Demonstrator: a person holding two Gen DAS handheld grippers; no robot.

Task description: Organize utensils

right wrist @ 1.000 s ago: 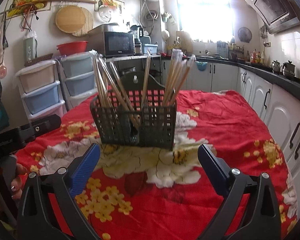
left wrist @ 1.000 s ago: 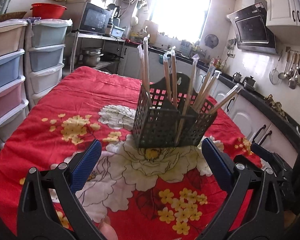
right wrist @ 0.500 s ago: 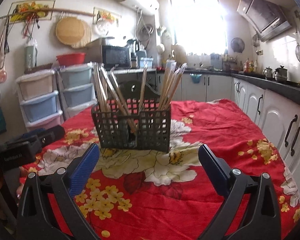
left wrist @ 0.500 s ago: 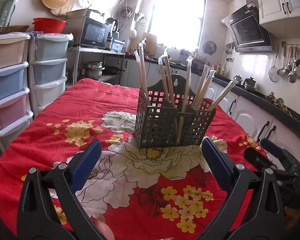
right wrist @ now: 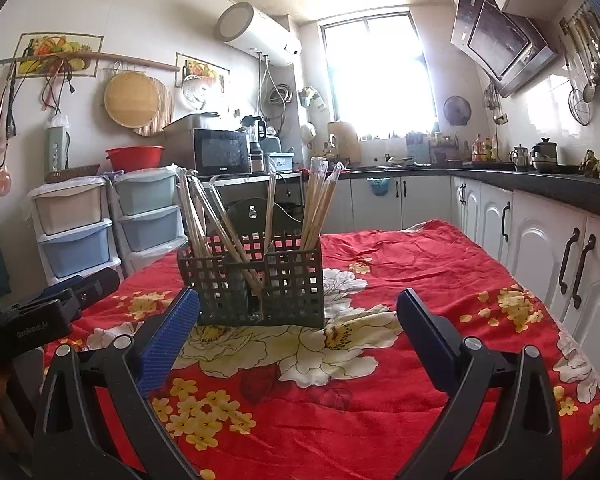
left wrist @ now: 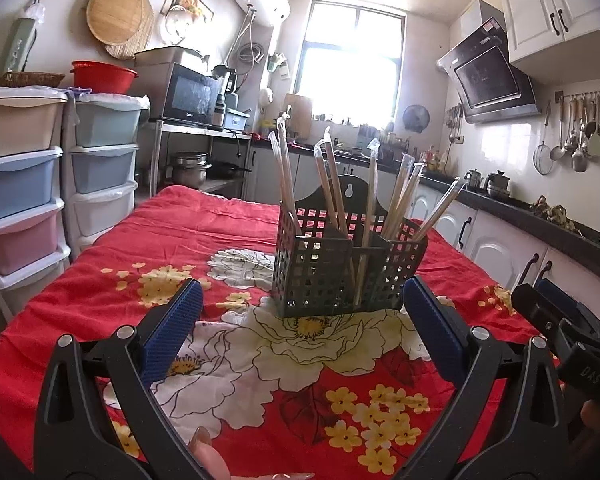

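Far left of the dark green perforated plastic utensil caddy point(left wrist: 340, 276): stacked pastel plastic drawer towers point(left wrist: 56, 184), topped by a red plastic basin point(left wrist: 102, 76), against the wall. Nearer the caddy on that side, a black microwave point(left wrist: 190, 96) on a metal rack, well behind it.

Left tongs point(left wrist: 300, 328) spread wide, blue-padded fingers point(left wrist: 172, 328) empty, hovering over the tabletop draped in a red cloth with white and yellow flowers point(left wrist: 228, 364), just short of the caddy's front wall. Nothing between tongs and caddy.

At centre, caddy upright on the cloth, its compartments filled with plastic-wrapped wooden chopsticks point(left wrist: 364, 208) leaning outward at various angles. Which compartment holds which pair: cannot tell through the lattice.

Right tongs point(right wrist: 298, 320) likewise wide apart and empty, facing the caddy point(right wrist: 256, 280) from its other front corner; chopsticks point(right wrist: 320, 204) fanned above the rim. Left tongs' black body point(right wrist: 40, 316) at the left edge of that view, beside the caddy.

Right of the caddy: white cabinets under a black counter point(right wrist: 540, 240), a slanted black range hood point(left wrist: 492, 84) above, hanging metal ladles and strainers point(left wrist: 572, 136) beyond it.
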